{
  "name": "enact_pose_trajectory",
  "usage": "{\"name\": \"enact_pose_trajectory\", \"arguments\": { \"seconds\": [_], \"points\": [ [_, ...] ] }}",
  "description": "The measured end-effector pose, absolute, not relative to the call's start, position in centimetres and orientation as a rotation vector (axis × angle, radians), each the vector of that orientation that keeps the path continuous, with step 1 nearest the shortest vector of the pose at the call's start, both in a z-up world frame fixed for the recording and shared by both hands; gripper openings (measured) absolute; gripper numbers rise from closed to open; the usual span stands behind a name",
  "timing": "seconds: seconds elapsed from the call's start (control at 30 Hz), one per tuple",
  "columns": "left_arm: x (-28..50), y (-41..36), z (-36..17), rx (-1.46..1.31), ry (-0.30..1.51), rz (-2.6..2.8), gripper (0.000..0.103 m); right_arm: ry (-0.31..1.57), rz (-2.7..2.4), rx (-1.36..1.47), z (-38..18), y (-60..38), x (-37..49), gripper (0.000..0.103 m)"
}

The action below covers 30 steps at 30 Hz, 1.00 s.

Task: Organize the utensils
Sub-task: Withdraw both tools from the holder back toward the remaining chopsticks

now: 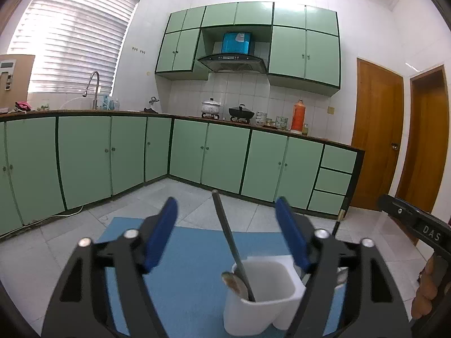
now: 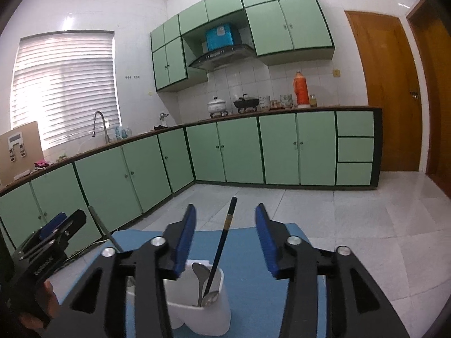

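A white utensil holder [image 1: 262, 298] stands on a blue mat [image 1: 180, 276]. In the left wrist view a dark-handled utensil [image 1: 225, 233] leans in it with a spoon bowl [image 1: 234, 281] at the rim. My left gripper [image 1: 225, 233] is open, hovering just above the holder, touching nothing. In the right wrist view the holder [image 2: 197, 309] holds two spoons [image 2: 200, 276] and a black chopstick [image 2: 222, 239]. My right gripper [image 2: 225, 239] is open above it, empty. The left gripper also shows at the left edge [image 2: 53, 233].
Green base cabinets [image 1: 112, 152] run along the back and left, with a sink tap [image 1: 94, 87], pots [image 1: 211, 107] and an orange flask [image 1: 299, 114] on the counter. Wooden doors [image 1: 377, 135] stand at right. Tiled floor [image 2: 352, 225] surrounds the mat.
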<state>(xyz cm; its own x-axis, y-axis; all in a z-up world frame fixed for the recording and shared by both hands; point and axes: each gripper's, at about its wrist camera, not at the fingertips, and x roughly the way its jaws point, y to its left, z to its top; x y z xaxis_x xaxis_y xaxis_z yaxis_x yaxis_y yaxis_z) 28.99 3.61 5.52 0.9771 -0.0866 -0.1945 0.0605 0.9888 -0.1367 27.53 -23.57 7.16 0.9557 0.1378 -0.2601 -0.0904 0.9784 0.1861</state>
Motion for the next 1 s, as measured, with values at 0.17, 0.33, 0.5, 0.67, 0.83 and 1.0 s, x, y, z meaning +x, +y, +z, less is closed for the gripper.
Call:
{"name": "enact_pose_trajectory", "arguments": {
  "seconds": [0.17,0.33,0.5,0.67,0.83,1.0],
  "points": [
    [25.7,3.9,5.7,-0.125,0.185,-0.074,0.089,0.240,0.103,0.159,7.0,-23.9,23.9,0.068],
    [22.3,4.1,4.7,-0.109,0.206,-0.084,0.095,0.234,0.085,0.159,5.6,-24.2,20.4,0.091],
    [19.1,4.4,2.7,-0.107,0.246,-0.082,0.097,0.262,0.078,0.180,3.8,-24.8,17.5,0.096],
    [16.3,4.7,0.8,-0.099,0.292,-0.079,0.097,0.298,0.074,0.159,2.0,-24.6,15.1,0.097],
    [13.9,4.6,-0.3,-0.088,0.318,-0.079,0.097,0.336,0.084,0.125,0.3,-23.8,12.8,0.097],
    [11.4,4.3,-1.7,-0.074,0.339,-0.079,0.098,0.370,0.092,0.124,-1.4,-23.2,10.7,0.097]
  ]
}}
